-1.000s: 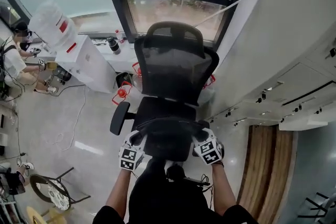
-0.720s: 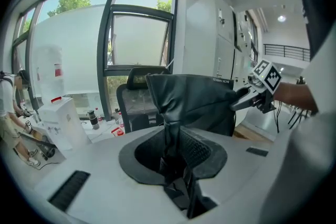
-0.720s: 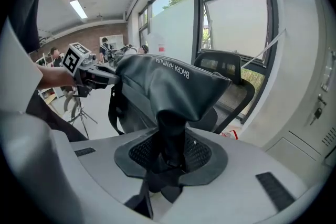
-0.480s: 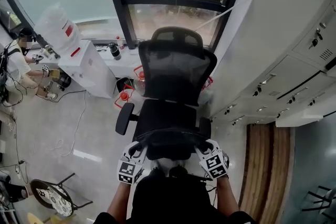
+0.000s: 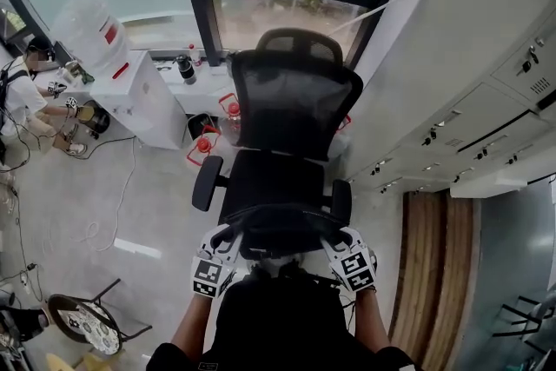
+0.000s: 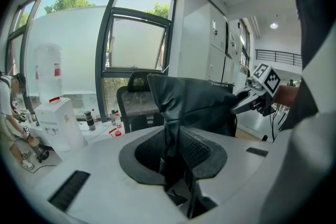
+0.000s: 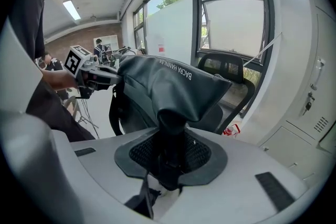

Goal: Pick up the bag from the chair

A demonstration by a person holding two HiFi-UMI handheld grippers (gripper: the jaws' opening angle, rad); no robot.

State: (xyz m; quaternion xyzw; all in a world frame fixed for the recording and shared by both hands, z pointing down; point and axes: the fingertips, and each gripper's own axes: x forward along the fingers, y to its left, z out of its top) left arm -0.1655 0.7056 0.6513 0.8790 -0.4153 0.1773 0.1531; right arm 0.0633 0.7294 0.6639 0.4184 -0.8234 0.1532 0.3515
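While both grips hold: left gripper (image 6: 169,157) clenched on a bunched fold at one end of the bag (image 5: 278,230); right gripper (image 7: 168,160) clamped the same way on the other end.
Bag position: slung between the two grippers, at the front edge of the chair seat (image 5: 269,182) — looks clear of it, tho the head view can't settle that.
Handling (judged): soft, floppy, creases where pinched; smooth skin, prob. could slide thru a thin pinch; weight unclear, seems moderate.
Where to hold: both top ends as now, w/ plenty of material in each pinch — straps would be a surer hold.
Look: black, matte, leather-like; white lettering along one side; dark strap loops hanging below.
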